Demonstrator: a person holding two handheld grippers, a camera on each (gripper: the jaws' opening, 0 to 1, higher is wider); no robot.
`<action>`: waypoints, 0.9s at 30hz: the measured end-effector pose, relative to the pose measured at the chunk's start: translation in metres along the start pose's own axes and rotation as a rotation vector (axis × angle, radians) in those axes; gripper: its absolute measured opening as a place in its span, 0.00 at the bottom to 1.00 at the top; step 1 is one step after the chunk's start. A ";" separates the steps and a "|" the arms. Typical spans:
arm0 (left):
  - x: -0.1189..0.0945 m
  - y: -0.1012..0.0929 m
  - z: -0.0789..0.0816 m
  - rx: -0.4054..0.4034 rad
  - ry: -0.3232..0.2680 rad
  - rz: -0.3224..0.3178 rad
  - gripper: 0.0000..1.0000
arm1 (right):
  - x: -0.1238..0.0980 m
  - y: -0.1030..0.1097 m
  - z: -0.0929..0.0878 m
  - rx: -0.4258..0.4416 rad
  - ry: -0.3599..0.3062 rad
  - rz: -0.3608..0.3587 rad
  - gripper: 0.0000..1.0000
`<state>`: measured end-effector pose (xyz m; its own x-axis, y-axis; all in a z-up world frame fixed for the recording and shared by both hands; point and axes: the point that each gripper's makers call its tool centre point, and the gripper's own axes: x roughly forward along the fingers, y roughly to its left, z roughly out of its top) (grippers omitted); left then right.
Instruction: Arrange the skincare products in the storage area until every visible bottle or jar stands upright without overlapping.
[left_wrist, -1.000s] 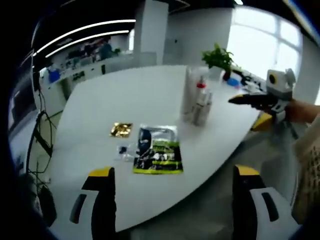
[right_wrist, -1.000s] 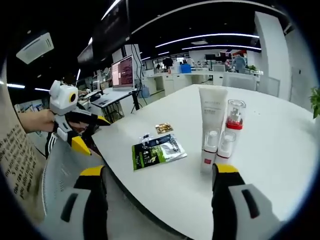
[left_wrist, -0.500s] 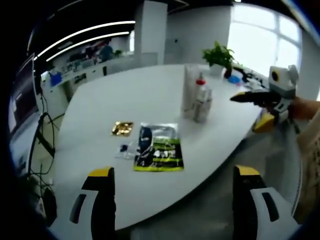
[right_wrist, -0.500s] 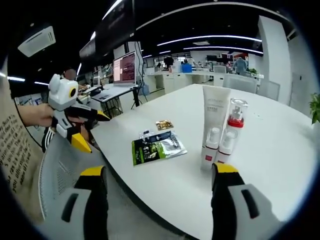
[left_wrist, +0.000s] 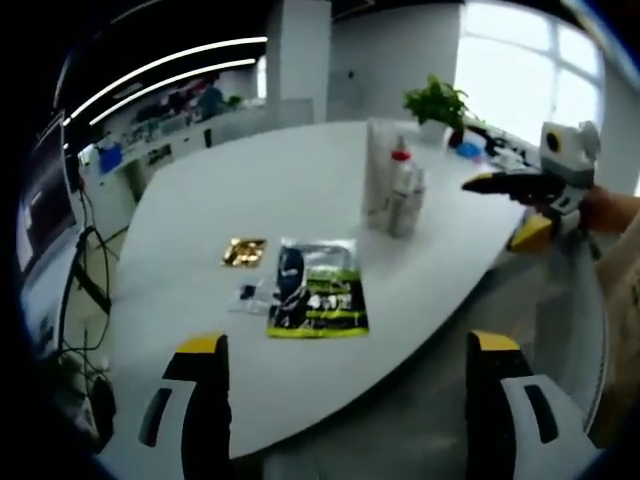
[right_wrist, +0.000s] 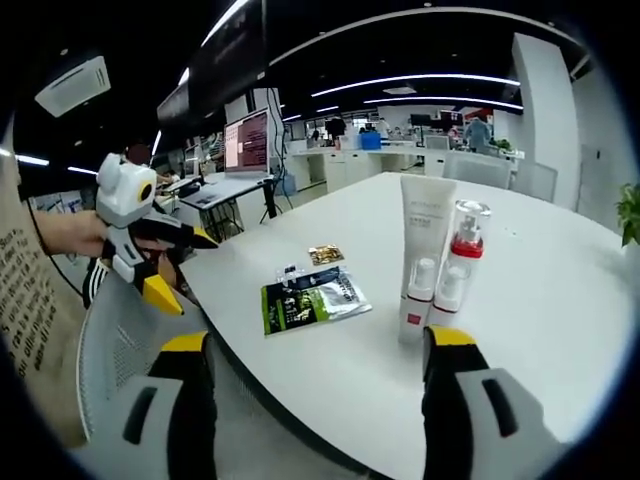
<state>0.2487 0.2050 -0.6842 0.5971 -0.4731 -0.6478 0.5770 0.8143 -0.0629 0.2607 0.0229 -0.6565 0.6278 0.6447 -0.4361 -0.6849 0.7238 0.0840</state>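
Note:
On the white table (left_wrist: 230, 190) a group of skincare products stands upright and close together. It holds a tall white tube (right_wrist: 426, 222), a clear pump bottle with a red collar (right_wrist: 466, 248) and two small white bottles (right_wrist: 414, 300). In the left gripper view the tube (left_wrist: 377, 168) and the pump bottle (left_wrist: 401, 178) stand far ahead. My left gripper (left_wrist: 346, 343) is open off the table's near edge, holding nothing. My right gripper (right_wrist: 318, 342) is also open and empty, short of the products. Each gripper shows in the other's view: the right gripper (left_wrist: 500, 208) and the left gripper (right_wrist: 180, 268).
A green and silver sachet pack (left_wrist: 318, 298) and a gold sachet (left_wrist: 243, 252) lie flat on the table, with small bits beside them. A potted plant (left_wrist: 437, 100) stands at the far end. A mesh chair (right_wrist: 120, 350) sits by the table's edge. Office desks and a monitor (right_wrist: 250, 140) are behind.
Both views have drifted slightly with the hands. The products and sachets stay where they were, and both grippers remain open.

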 end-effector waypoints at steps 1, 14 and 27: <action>0.001 0.000 -0.001 0.001 0.007 -0.001 0.97 | 0.000 0.000 0.000 0.001 0.000 0.001 0.86; 0.024 0.000 -0.001 0.020 0.082 -0.013 0.97 | 0.001 -0.001 -0.002 0.006 0.005 0.011 0.85; 0.059 0.008 -0.003 0.060 0.169 -0.009 0.97 | 0.002 -0.005 -0.003 0.031 0.012 0.005 0.85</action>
<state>0.2866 0.1843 -0.7255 0.4928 -0.4130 -0.7659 0.6174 0.7862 -0.0267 0.2639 0.0194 -0.6606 0.6200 0.6455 -0.4460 -0.6760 0.7280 0.1139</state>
